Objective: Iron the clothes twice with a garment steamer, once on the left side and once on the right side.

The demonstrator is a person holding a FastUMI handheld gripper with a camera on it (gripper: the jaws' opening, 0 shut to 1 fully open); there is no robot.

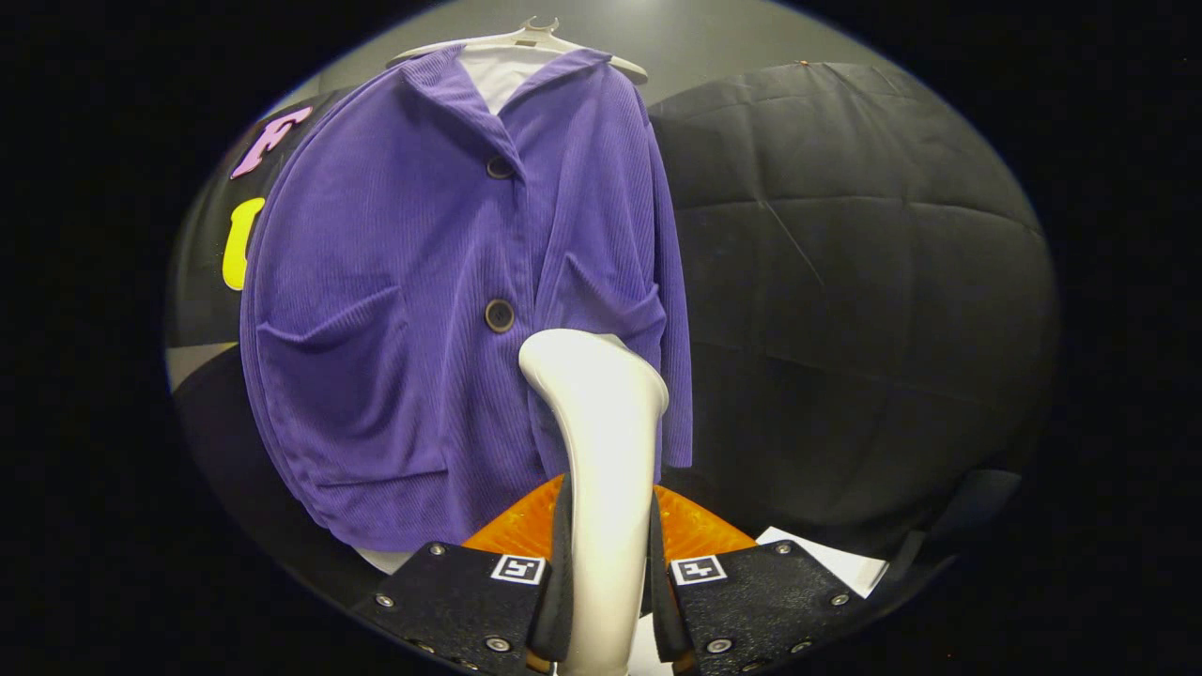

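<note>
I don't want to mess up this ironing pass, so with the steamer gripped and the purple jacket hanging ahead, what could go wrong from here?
1. The fingers clamp only the steamer low on its narrow handle, so its head might twist or slip when pressed against cloth.
2. The purple jacket hangs loosely from a hanger, so a push could swing it away.
3. The buttons sit right beside the steamer head and could snag it.
</note>
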